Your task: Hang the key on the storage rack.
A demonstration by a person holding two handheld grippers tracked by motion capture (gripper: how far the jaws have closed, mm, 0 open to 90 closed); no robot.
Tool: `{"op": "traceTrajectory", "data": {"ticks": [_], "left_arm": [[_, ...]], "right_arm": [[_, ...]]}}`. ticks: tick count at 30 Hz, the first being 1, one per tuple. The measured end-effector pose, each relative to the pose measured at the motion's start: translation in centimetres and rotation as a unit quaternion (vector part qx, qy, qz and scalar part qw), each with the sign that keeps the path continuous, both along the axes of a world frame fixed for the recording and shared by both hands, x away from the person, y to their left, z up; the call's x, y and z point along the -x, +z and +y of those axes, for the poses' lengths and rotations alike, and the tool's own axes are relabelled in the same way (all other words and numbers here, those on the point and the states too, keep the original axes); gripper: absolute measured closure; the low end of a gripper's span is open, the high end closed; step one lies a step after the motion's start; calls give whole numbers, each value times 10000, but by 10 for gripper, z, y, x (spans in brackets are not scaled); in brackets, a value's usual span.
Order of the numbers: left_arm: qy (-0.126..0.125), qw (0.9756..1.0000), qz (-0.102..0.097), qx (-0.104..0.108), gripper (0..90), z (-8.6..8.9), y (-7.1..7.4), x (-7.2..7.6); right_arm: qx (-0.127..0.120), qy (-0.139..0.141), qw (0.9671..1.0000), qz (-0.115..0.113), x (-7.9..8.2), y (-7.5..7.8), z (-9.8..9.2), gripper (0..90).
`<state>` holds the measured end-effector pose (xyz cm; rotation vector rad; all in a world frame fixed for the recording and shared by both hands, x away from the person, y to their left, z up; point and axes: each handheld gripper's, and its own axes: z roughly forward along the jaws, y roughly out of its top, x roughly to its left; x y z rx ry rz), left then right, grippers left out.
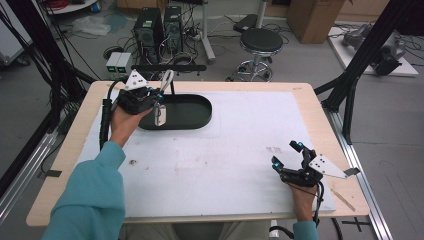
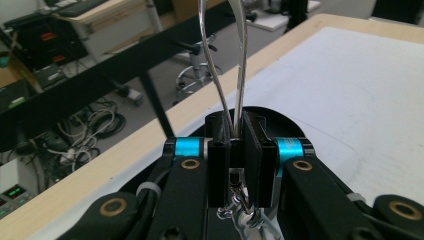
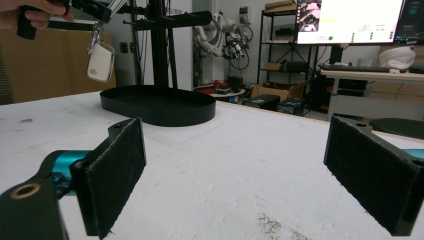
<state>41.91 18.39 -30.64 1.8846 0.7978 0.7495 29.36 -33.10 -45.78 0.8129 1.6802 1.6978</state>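
My left gripper [image 1: 160, 94] is shut on a silver wire loop [image 1: 167, 80] and is held up over the left end of a black oval tray [image 1: 202, 119]. In the left gripper view the loop [image 2: 223, 60] rises from between the pressed pads [image 2: 218, 150], with a small chain below them. A white fob [image 1: 160, 115] hangs from that chain above the tray's left end; the right gripper view shows the fob [image 3: 101, 62] dangling clear of the tray [image 3: 160, 107]. My right gripper [image 1: 286, 154] rests near the table's front right, open, with nothing between its pads [image 3: 117, 172].
A white mat [image 1: 240, 145] covers most of the wooden table [image 1: 305, 87]. A black stand [image 1: 170, 68] rises just behind the tray. Beyond the far edge are a stool [image 1: 260, 42], computer towers [image 1: 160, 25] and cables on the floor.
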Motion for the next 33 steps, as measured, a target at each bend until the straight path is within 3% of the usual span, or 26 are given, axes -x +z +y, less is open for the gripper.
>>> {"op": "traceTrajectory", "data": {"ticks": [13, 29, 33], "left_arm": [[645, 9978, -33, -162, 815, 13, -5, -12], [898, 9956, 15, -280, 815, 9, -9, -35], [978, 9945, -73, -364, 815, 8, -12, -37]], "right_arm": [[-23, 6, 10000, 4, 0, 0, 0, 92], [-13, 5, 10000, -7, 0, 0, 0, 92], [-23, 4, 10000, -2, 0, 0, 0, 92]]}}
